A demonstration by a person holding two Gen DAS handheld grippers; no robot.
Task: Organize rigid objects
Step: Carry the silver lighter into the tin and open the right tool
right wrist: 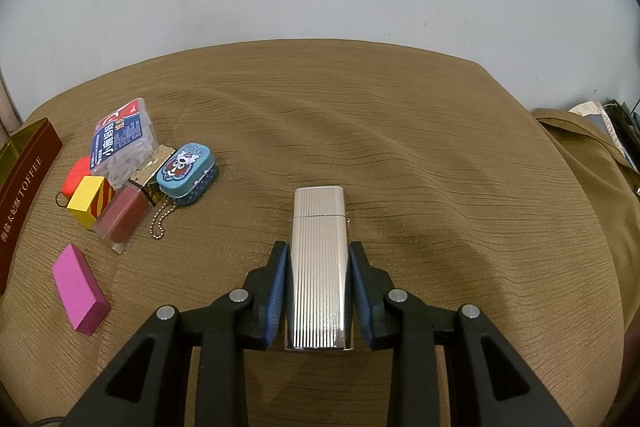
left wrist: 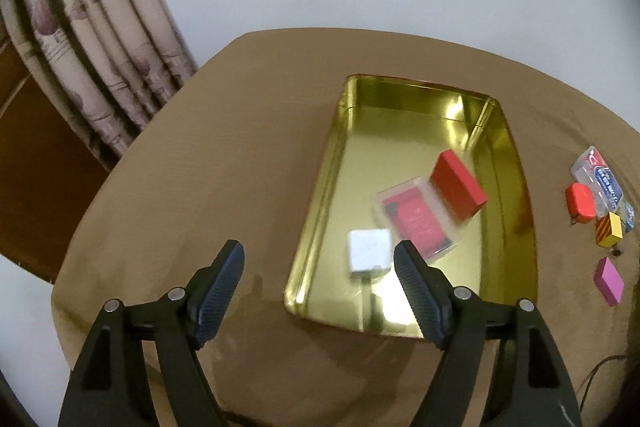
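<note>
Holding a ribbed silver lighter [right wrist: 319,267] in your right tongs [right wrist: 319,297], you have both blue pads clamped on its sides above the tabletop [right wrist: 400,147]. Your left tongs [left wrist: 320,291] stand wide with nothing between them, over the near end of the gold tin [left wrist: 316,187], where a white cube [left wrist: 369,253], a red card case [left wrist: 416,221] and a red box [left wrist: 458,183] lie. Beside the tin sit a pink block [right wrist: 80,293], a yellow block [right wrist: 89,198] and a blue tin [right wrist: 186,173].

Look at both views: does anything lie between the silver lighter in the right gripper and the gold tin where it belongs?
Yes. A pink block and a cluster of small items lie on the cloth between the lighter, held in the right gripper, and the tin. Lifted over them, nothing visible blocks it.
</note>
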